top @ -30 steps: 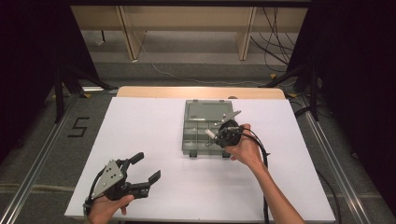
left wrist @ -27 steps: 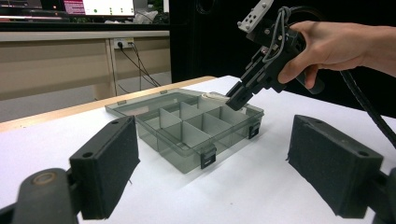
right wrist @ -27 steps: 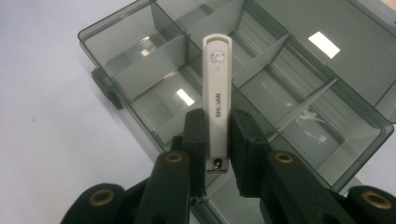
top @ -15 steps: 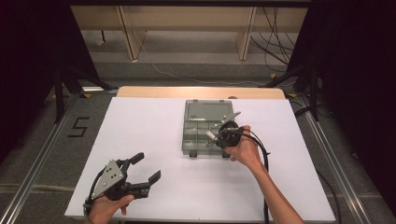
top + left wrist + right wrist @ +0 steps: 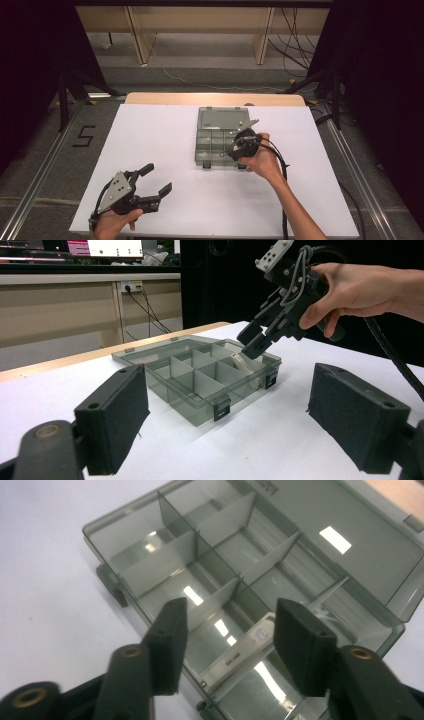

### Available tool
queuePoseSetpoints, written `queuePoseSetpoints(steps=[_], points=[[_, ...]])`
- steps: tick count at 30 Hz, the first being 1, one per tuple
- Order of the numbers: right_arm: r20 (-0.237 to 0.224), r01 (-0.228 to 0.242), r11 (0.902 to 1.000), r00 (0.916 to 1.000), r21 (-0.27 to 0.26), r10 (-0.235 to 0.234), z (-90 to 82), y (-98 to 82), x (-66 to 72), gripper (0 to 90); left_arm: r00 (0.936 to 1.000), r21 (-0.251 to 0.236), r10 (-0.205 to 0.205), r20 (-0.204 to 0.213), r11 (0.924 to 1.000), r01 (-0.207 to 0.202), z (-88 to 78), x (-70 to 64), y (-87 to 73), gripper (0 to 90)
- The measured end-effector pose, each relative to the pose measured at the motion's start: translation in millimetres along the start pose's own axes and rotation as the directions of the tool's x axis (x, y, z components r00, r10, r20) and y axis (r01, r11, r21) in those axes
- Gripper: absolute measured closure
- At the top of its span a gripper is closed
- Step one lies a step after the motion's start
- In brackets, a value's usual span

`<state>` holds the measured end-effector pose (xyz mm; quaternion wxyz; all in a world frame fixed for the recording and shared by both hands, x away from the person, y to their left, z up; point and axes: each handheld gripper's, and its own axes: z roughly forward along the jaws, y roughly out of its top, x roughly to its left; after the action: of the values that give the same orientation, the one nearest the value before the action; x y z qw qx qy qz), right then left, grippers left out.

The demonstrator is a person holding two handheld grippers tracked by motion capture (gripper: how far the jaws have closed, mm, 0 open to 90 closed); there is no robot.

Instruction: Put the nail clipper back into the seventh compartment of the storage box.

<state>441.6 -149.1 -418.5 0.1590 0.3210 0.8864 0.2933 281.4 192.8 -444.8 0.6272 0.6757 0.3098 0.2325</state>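
An open grey-green compartment box (image 5: 195, 150) lies mid-table with its lid folded back. My right gripper (image 5: 231, 150) hangs over the box's near right compartment. Its jaws have just been opening and now stand apart. A slim white labelled piece (image 5: 240, 655) lies slanted in that compartment, below and between the pads, and neither pad touches it. From the left gripper view, the same white piece (image 5: 246, 370) leans on a divider under the right gripper (image 5: 252, 342). My left gripper (image 5: 159, 178) rests near the table's front left, wide open and holding nothing.
The white table top (image 5: 150, 135) has free room left of the box and in front of it. A cable (image 5: 282, 165) trails from the right gripper along the forearm. Beyond the table's far wooden edge (image 5: 215, 98) stand desk legs and floor cables.
Both hands keep their places on the table. The right gripper's jaws are too small in the high view to show any difference.
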Motion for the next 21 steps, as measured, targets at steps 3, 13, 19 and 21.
queuePoseSetpoints(steps=[3,13,19,21], points=[[0.010,-0.005,0.9995,0.9999,-0.031,0.006,-4.1,0.2,2.4,42.6,1.0000,0.000,0.000,-0.002,1.0000,0.000,0.1,-0.1,-0.2,15.7],[-0.029,0.034,0.9950,0.9989,-0.094,-0.036,-19.0,3.9,10.1,38.4,1.0000,0.001,-0.002,-0.002,1.0000,0.002,0.4,-0.2,-0.1,15.7],[-0.021,0.042,0.9865,0.9987,-0.158,-0.046,-27.3,6.9,17.9,35.9,1.0000,0.002,0.001,-0.003,1.0000,-0.001,0.3,0.5,0.0,15.7],[-0.026,0.037,0.9872,0.9988,-0.155,-0.041,-30.5,7.8,19.6,34.7,1.0000,0.003,0.000,-0.003,1.0000,0.000,0.4,0.2,-0.1,15.7]])
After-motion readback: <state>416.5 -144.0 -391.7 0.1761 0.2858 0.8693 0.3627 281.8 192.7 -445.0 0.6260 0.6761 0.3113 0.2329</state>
